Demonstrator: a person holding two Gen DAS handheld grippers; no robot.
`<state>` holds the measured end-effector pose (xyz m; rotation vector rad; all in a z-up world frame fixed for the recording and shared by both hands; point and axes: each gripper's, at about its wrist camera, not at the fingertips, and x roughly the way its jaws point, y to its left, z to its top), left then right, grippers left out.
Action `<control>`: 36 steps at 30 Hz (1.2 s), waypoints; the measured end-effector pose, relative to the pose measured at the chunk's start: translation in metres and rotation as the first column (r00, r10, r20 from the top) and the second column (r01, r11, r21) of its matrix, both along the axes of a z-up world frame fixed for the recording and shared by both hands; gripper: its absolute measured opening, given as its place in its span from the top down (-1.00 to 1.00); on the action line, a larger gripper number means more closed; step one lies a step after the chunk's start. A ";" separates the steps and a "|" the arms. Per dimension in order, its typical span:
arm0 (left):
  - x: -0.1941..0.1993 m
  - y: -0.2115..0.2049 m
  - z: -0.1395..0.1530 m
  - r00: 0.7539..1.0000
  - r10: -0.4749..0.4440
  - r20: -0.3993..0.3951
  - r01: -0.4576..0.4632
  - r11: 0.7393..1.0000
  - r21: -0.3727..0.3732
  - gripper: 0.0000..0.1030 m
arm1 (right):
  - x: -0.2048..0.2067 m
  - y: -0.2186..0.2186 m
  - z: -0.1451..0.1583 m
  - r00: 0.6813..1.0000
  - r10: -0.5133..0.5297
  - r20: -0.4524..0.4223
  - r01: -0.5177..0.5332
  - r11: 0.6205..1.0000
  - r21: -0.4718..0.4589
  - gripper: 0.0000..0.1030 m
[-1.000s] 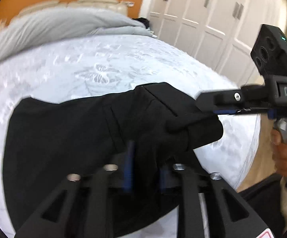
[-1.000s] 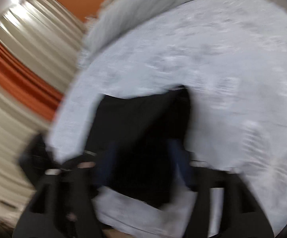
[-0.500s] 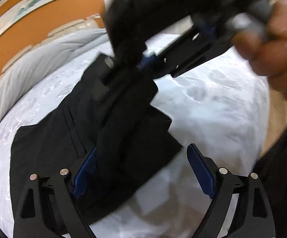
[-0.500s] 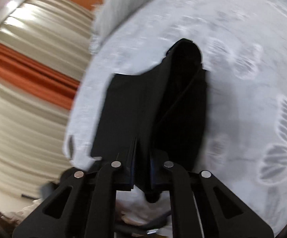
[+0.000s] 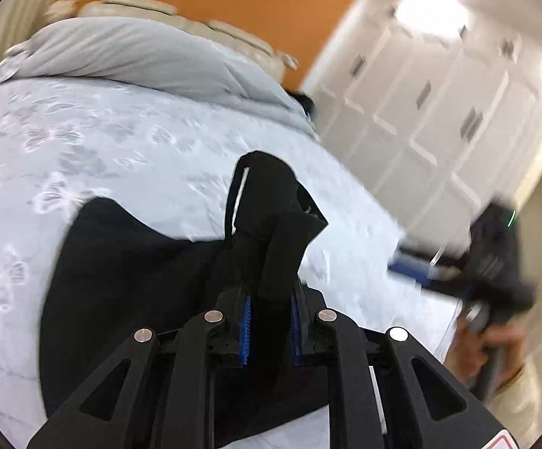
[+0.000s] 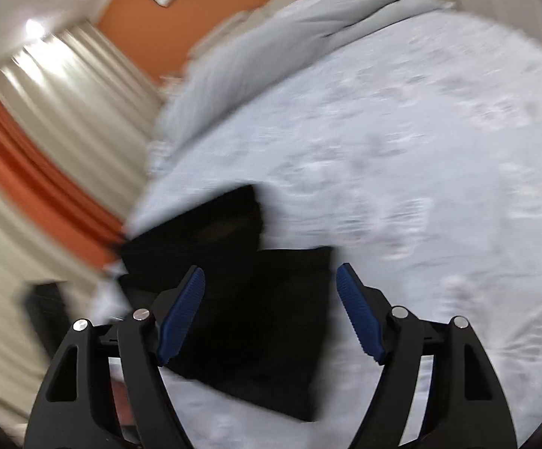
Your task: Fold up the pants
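Observation:
Black pants (image 5: 128, 269) lie on the white butterfly-print bed cover (image 5: 84, 142). My left gripper (image 5: 271, 299) has a raised ridge of the fabric between its blue pads, and its jaws are closing on it. A bunched corner stands up just beyond the fingertips. My right gripper (image 5: 420, 273) appears blurred at the right, off the cloth. In the right wrist view my right gripper (image 6: 271, 292) is wide and still opening, nothing between its pads. The pants (image 6: 271, 336) lie flat on the bed (image 6: 420, 149) below it.
A grey duvet (image 5: 140, 56) is heaped at the head of the bed, against an orange wall. White wardrobe doors (image 5: 439, 93) stand to the right. Striped curtains (image 6: 46, 131) hang at the left. A person's hand (image 5: 473, 351) holds the right gripper's handle.
The left gripper went from wide open to closed on a raised fold of the pants. The right gripper let go of the fabric, opened, and drew away to the right.

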<state>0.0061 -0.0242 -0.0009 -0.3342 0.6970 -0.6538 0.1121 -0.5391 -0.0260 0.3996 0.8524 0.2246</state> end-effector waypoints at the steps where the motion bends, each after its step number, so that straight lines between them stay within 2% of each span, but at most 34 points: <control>1: 0.002 0.009 0.006 1.000 0.023 0.012 -0.023 0.999 -0.024 0.75 | 0.002 0.006 -0.004 1.000 0.003 -0.011 -0.004 0.997 -0.083 -0.23; 2: -0.001 0.016 0.012 0.999 0.039 0.034 -0.038 0.999 -0.035 0.75 | 0.008 0.017 -0.011 0.999 0.033 -0.029 -0.037 0.982 -0.184 -0.21; 3: -0.006 0.022 0.020 0.997 0.048 0.052 -0.046 0.998 -0.039 0.75 | 0.014 0.028 -0.020 0.995 0.079 -0.053 -0.090 0.965 -0.247 -0.17; 6: -0.014 0.038 0.035 0.993 0.076 0.094 -0.068 0.994 -0.086 0.75 | 0.032 0.048 -0.047 0.984 0.125 -0.125 -0.162 0.922 -0.353 -0.12; 9: -0.020 0.049 0.043 0.987 0.100 0.125 -0.087 0.991 -0.103 0.75 | 0.044 0.056 -0.064 0.977 0.137 -0.161 -0.185 0.921 -0.343 -0.12; 10: -0.022 0.052 0.046 0.985 0.108 0.135 -0.095 0.990 -0.106 0.75 | 0.051 0.058 -0.069 0.974 0.157 -0.165 -0.203 0.927 -0.317 0.03; 11: -0.023 0.056 0.048 0.984 0.114 0.136 -0.099 0.988 -0.116 0.75 | 0.055 0.063 -0.074 0.968 0.175 -0.179 -0.223 0.928 -0.298 0.53; 12: -0.022 0.060 0.050 0.984 0.118 0.135 -0.101 0.987 -0.126 0.75 | 0.059 0.072 -0.077 0.960 0.189 -0.207 -0.243 0.929 -0.278 0.77; 13: -0.021 0.063 0.049 0.983 0.121 0.137 -0.103 0.986 -0.132 0.75 | 0.060 0.076 -0.077 0.958 0.188 -0.218 -0.247 0.927 -0.283 0.82; 16: -0.018 0.068 0.051 0.980 0.134 0.147 -0.117 0.986 -0.120 0.75 | 0.060 0.076 -0.062 0.966 0.172 -0.194 -0.227 0.921 -0.315 0.80; 17: -0.017 0.070 0.051 0.980 0.142 0.142 -0.125 0.985 -0.122 0.75 | 0.061 0.072 -0.059 0.975 0.114 -0.189 -0.180 0.906 -0.383 0.70; 18: -0.017 0.072 0.051 0.980 0.145 0.137 -0.128 0.983 -0.128 0.75 | 0.060 0.070 -0.055 0.986 0.029 -0.162 -0.107 0.861 -0.497 0.62; 19: -0.016 0.074 0.051 0.980 0.151 0.130 -0.134 0.982 -0.132 0.75 | 0.058 0.069 -0.050 0.990 -0.009 -0.138 -0.068 0.835 -0.547 0.52; 20: -0.014 0.075 0.051 0.979 0.160 0.124 -0.144 0.981 -0.134 0.75 | 0.056 0.069 -0.042 0.994 0.015 -0.105 -0.066 0.862 -0.503 0.52; 22: -0.011 0.077 0.050 0.979 0.168 0.116 -0.152 0.979 -0.135 0.75 | 0.053 0.072 -0.032 0.992 0.102 -0.072 -0.121 0.928 -0.352 0.52; 23: -0.011 0.076 0.050 0.979 0.170 0.115 -0.154 0.979 -0.133 0.75 | 0.054 0.081 -0.031 0.986 0.155 -0.063 -0.168 0.934 -0.317 0.45; 24: -0.012 0.075 0.050 0.979 0.169 0.116 -0.153 0.980 -0.131 0.75 | 0.057 0.093 -0.034 0.977 0.203 -0.063 -0.212 0.919 -0.332 0.33; 25: -0.012 0.074 0.049 0.979 0.168 0.117 -0.153 0.980 -0.129 0.75 | 0.060 0.103 -0.038 0.969 0.236 -0.072 -0.246 0.901 -0.357 0.01; 26: -0.012 0.073 0.049 0.980 0.163 0.117 -0.148 0.981 -0.127 0.75 | 0.064 0.116 -0.049 0.952 0.288 -0.100 -0.304 0.864 -0.400 -0.09; 27: -0.012 0.071 0.048 0.981 0.156 0.118 -0.142 0.983 -0.121 0.75 | 0.069 0.128 -0.064 0.933 0.327 -0.147 -0.358 0.828 -0.432 -0.09; 28: -0.013 0.070 0.048 0.981 0.153 0.119 -0.139 0.983 -0.117 0.75 | 0.077 0.136 -0.081 0.913 0.352 -0.208 -0.409 0.795 -0.449 0.29; 29: -0.014 0.068 0.047 0.982 0.148 0.121 -0.134 0.985 -0.112 0.75 | 0.080 0.142 -0.087 0.905 0.355 -0.234 -0.425 0.786 -0.450 0.63; 30: -0.016 0.067 0.046 0.982 0.143 0.124 -0.130 0.986 -0.107 0.74 | 0.084 0.143 -0.083 0.910 0.355 -0.216 -0.415 0.794 -0.443 0.72; 31: -0.016 0.064 0.046 0.982 0.139 0.127 -0.127 0.987 -0.101 0.74 | 0.086 0.143 -0.074 0.916 0.350 -0.197 -0.402 0.804 -0.438 1.00; 33: -0.018 0.059 0.045 0.982 0.133 0.136 -0.122 0.989 -0.082 0.74 | 0.089 0.144 -0.046 0.918 0.379 -0.112 -0.391 0.825 -0.409 1.00; 34: -0.018 0.056 0.044 0.983 0.123 0.139 -0.114 0.991 -0.070 0.74 | 0.091 0.144 -0.039 0.917 0.391 -0.082 -0.388 0.823 -0.415 1.00; 36: -0.018 0.050 0.041 0.984 0.108 0.140 -0.102 0.994 -0.050 0.74 | 0.099 0.137 -0.045 0.941 0.329 -0.080 -0.323 0.802 -0.501 0.97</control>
